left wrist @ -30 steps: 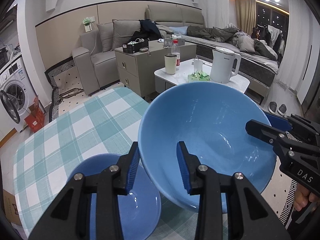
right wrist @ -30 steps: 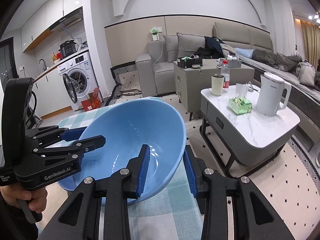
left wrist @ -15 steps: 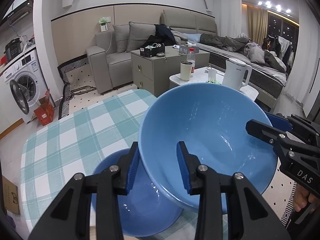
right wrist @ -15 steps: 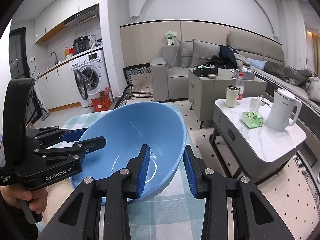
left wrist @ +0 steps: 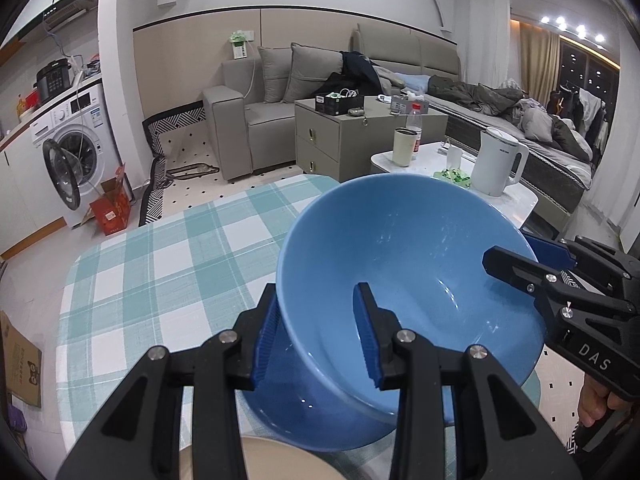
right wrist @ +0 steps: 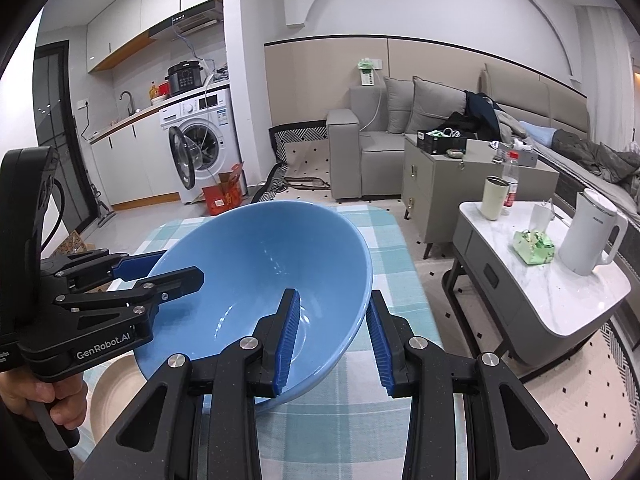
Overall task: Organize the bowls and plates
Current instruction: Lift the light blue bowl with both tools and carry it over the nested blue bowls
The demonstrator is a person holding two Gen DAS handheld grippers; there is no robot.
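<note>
A large light-blue bowl (left wrist: 400, 264) (right wrist: 260, 276) hangs tilted above the checked tablecloth (left wrist: 160, 280). My left gripper (left wrist: 316, 292) (right wrist: 178, 266) is shut on its near-left rim, one pad inside and one outside. On the opposite rim my right gripper (right wrist: 334, 296) (left wrist: 508, 248) is shut the same way. Under the large bowl sits a smaller, darker blue bowl (left wrist: 288, 408), mostly covered by it. The edge of a beige plate (left wrist: 248, 460) (right wrist: 112, 392) shows at the table's near side.
A white coffee table (right wrist: 560, 300) with a kettle (right wrist: 588, 236), a cup and a green packet stands right of the dining table. Beyond are a grey cabinet (left wrist: 340, 136), a sofa and a washing machine (left wrist: 76, 164). A hand (right wrist: 36, 400) grips the left gripper's handle.
Both grippers have carried the large bowl sideways until it hangs over the small blue bowl, which earlier lay to its left. The beige plate has come into view at the bottom.
</note>
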